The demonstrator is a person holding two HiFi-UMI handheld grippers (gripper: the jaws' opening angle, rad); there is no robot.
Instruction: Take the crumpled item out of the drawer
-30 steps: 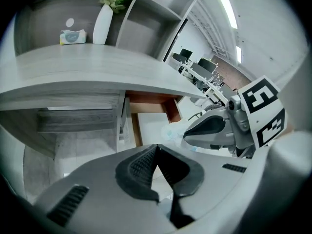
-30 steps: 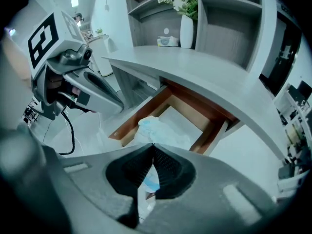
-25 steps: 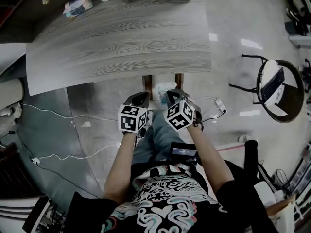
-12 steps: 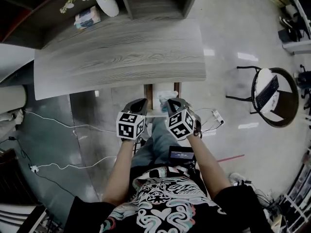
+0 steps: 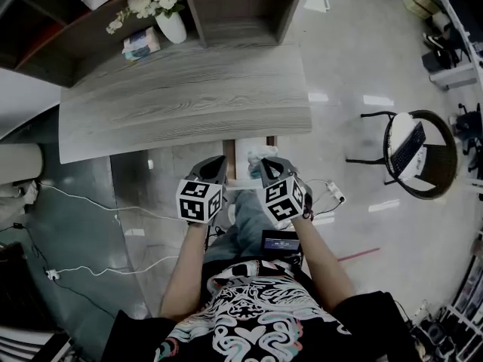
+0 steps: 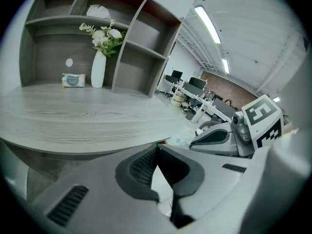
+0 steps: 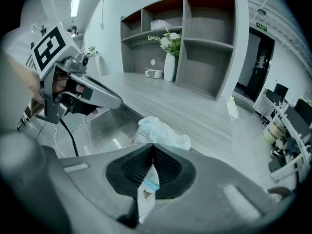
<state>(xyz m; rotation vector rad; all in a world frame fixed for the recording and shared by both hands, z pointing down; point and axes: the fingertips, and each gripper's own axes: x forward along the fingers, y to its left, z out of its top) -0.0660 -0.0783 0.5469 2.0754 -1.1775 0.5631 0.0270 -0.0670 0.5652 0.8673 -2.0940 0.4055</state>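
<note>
A crumpled white item with blue print (image 5: 257, 155) (image 7: 163, 132) lies at the open drawer (image 5: 229, 166) under the desk's front edge. My right gripper (image 5: 266, 163) (image 7: 152, 147) sits right behind it with its jaws closed, and a strip of the white and blue material shows between them. To its left my left gripper (image 5: 216, 163) (image 6: 156, 149) hovers by the drawer's left side. Its jaws are closed and nothing is gripped. Each gripper shows in the other's view: the left gripper (image 7: 92, 95), the right gripper (image 6: 214, 138).
The grey wood desk (image 5: 181, 100) spreads ahead, backed by a shelf unit (image 5: 234, 6) with a white vase of flowers (image 5: 170, 23) and a tissue pack (image 5: 141, 44). A round chair (image 5: 419, 153) stands at the right. Cables (image 5: 90, 202) trail on the floor at the left.
The head view has tilted, so more of the shelf and the vase show. Both grippers stay by the drawer front with the crumpled item just ahead of the right one.
</note>
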